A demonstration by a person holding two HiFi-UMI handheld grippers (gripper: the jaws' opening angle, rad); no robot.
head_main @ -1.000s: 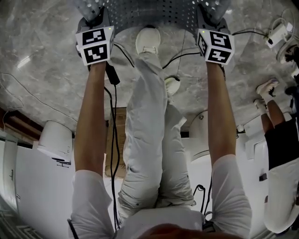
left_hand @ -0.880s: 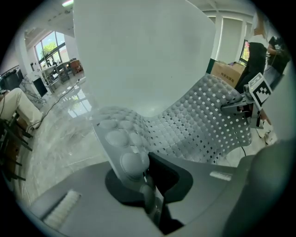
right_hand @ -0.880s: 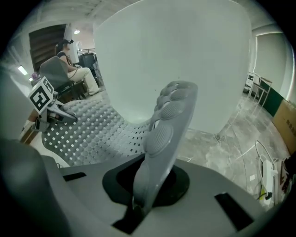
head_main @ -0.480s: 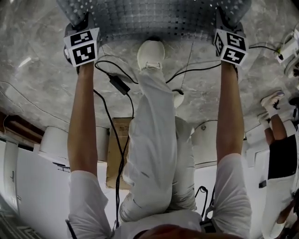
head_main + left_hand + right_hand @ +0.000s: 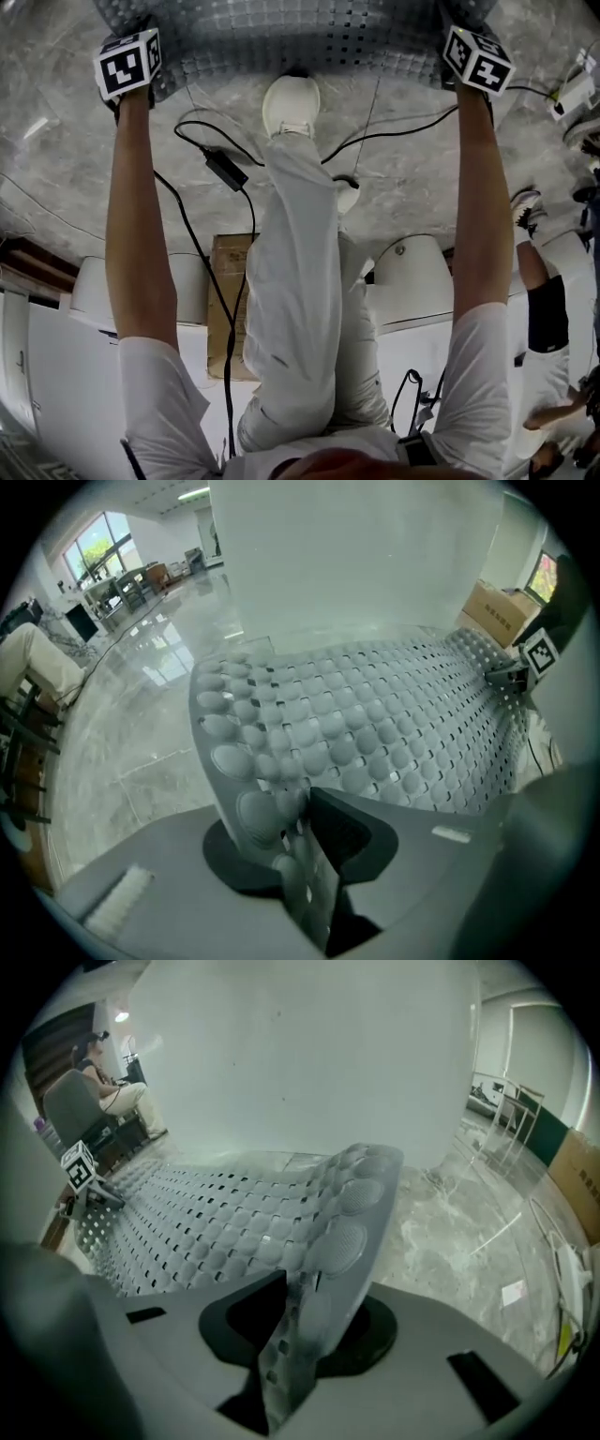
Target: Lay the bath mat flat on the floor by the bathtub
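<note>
Both near corners of the bath mat (image 5: pixel 375 724) are being released between the opening left tongs (image 5: pixel 309 855) and right tongs (image 5: pixel 291 1335). The mat is spread beside the bathtub (image 5: pixel 347 564), its corners not yet flattened.

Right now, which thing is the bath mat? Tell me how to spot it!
Look at the grey marble floor, just past the toe of the white shoe. The bath mat spreads there: a grey sheet covered in round bumps and small square holes, unlike the smooth floor and thin black cables beside it.
</note>
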